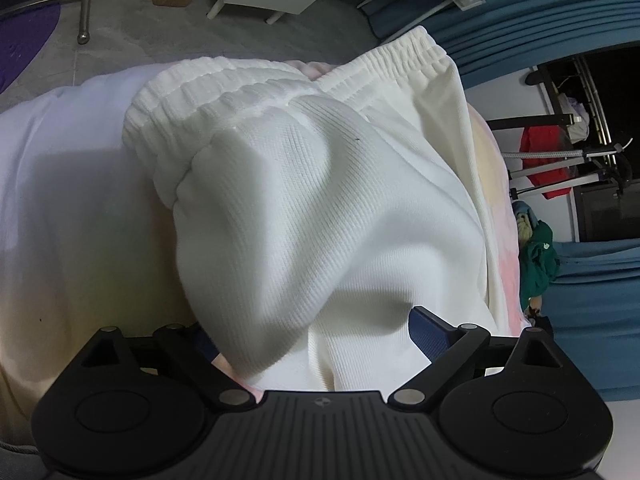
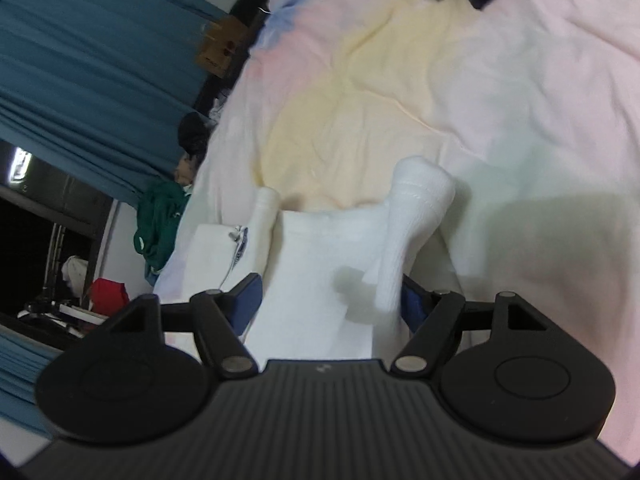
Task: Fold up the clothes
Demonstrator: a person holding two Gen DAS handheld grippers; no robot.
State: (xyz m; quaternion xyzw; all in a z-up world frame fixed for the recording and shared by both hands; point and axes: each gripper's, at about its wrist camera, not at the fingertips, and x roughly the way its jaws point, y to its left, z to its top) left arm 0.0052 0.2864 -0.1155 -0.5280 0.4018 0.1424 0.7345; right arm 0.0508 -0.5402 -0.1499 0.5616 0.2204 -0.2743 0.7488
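1. Where the left gripper [image 1: 316,344] reaches forward, its two blue-padded fingers stand apart with a bunch of the white ribbed-knit trousers [image 1: 320,208] filling the gap between them; whether the pads actually pinch the cloth I cannot tell, as the fabric hides the contact.
2. Right gripper [image 2: 332,300] likewise has its fingers spread wide on either side of white cloth [image 2: 316,280]; a rolled strand of the same fabric [image 2: 412,216] rises beside the right pad. Clamped or merely straddling: cannot tell.
3. Trousers lie on the pastel pink-and-yellow bedsheet [image 2: 500,100]. Left view shows the gathered elastic waistband [image 1: 248,88] humped and rumpled, cloth in soft heaps, not flat.
4. Right view shows a flatter, straight-edged panel of the cloth, which suggests at least one layer laid over.
5. Judgement: folding is partway at best. No tidy, squared stack shows; the waistband end needs smoothing and bringing over.
6. Beyond: teal curtains [image 2: 80,60], green garment [image 2: 160,216] at the bed edge.
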